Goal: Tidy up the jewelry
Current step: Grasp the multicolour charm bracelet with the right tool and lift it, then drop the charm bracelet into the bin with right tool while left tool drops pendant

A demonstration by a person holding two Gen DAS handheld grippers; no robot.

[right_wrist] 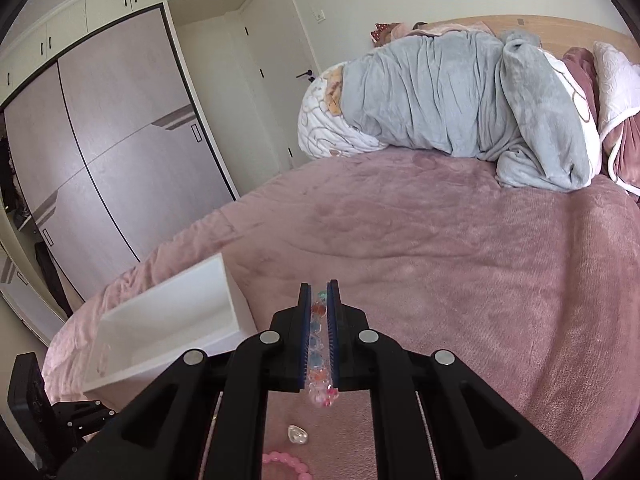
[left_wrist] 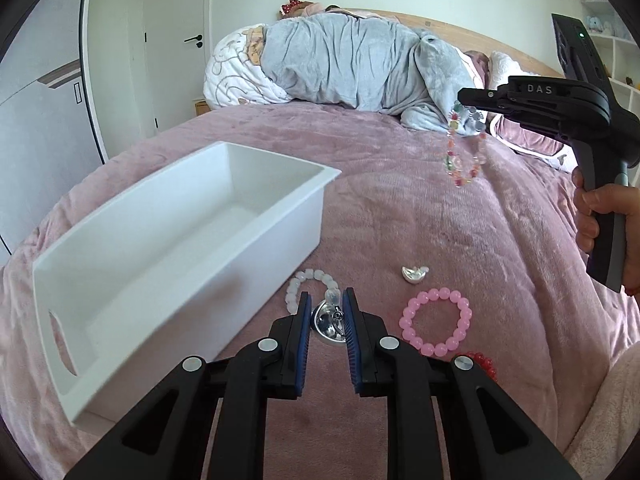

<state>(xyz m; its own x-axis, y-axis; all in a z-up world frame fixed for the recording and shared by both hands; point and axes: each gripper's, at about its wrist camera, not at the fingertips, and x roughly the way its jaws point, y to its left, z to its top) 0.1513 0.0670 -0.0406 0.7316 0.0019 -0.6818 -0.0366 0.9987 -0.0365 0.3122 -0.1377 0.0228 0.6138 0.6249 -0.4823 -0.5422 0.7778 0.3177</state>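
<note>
A white bin (left_wrist: 132, 280) sits empty on the pink bedspread at the left; it also shows in the right wrist view (right_wrist: 168, 328). My left gripper (left_wrist: 327, 298) is open low over a silver round piece (left_wrist: 329, 326) beside a white bead bracelet (left_wrist: 310, 282). A pink bead bracelet (left_wrist: 436, 320), a small silver charm (left_wrist: 414, 274) and red beads (left_wrist: 482, 362) lie to the right. My right gripper (right_wrist: 319, 290) is shut on a multicolour bead bracelet (right_wrist: 318, 348), which hangs in the air above the bed (left_wrist: 464, 152).
Rolled grey and white bedding (left_wrist: 352, 68) lies at the head of the bed. A wardrobe (right_wrist: 112, 148) and a door (left_wrist: 176, 52) stand beyond the left edge of the bed. Shelves (left_wrist: 616, 52) are at the far right.
</note>
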